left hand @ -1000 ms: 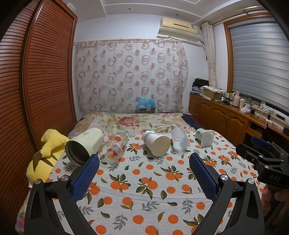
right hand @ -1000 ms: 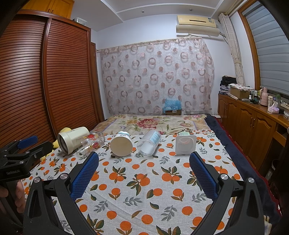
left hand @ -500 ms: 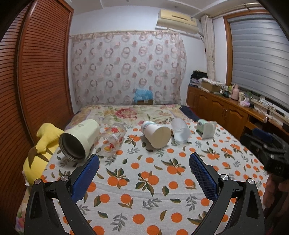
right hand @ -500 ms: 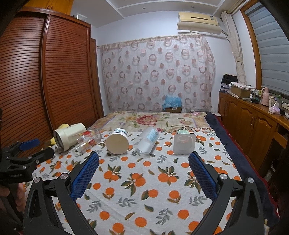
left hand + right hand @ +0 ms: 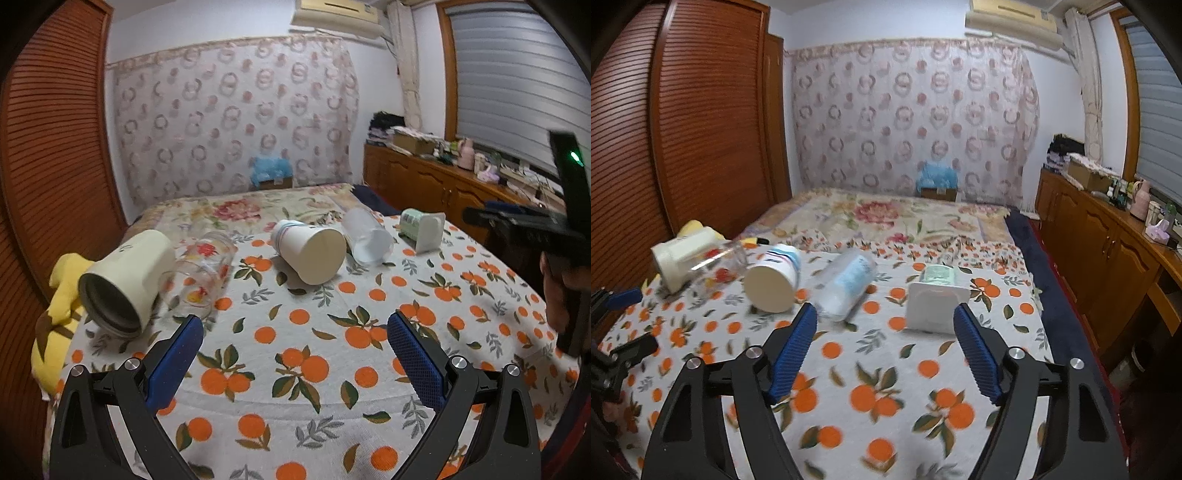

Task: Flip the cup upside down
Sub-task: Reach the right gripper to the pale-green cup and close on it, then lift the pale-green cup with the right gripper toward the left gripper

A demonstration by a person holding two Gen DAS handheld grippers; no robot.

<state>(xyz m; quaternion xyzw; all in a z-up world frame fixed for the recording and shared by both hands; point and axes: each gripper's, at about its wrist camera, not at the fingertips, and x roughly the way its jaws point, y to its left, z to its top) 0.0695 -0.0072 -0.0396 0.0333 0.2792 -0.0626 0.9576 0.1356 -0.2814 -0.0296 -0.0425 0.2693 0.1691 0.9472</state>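
Several cups lie on their sides in a row on the orange-print cloth (image 5: 295, 332): a cream mug (image 5: 125, 277) (image 5: 679, 254), a flowered glass (image 5: 201, 275) (image 5: 716, 269), a white paper cup (image 5: 314, 251) (image 5: 774, 278), a clear plastic cup (image 5: 367, 240) (image 5: 846, 286) and a green-and-white square cup (image 5: 423, 229) (image 5: 938, 299). My left gripper (image 5: 295, 354) is open and empty, short of the row. My right gripper (image 5: 886, 350) is open and empty, close in front of the clear and square cups.
A yellow soft toy (image 5: 55, 314) lies at the cloth's left edge. A wooden wardrobe (image 5: 683, 129) stands on the left and a wooden cabinet (image 5: 1108, 258) on the right. The floral bedspread (image 5: 886, 218) lies beyond the cups.
Both grippers have moved forward toward the row of cups, the right one more. Both have stayed open and empty. The cups have not moved.
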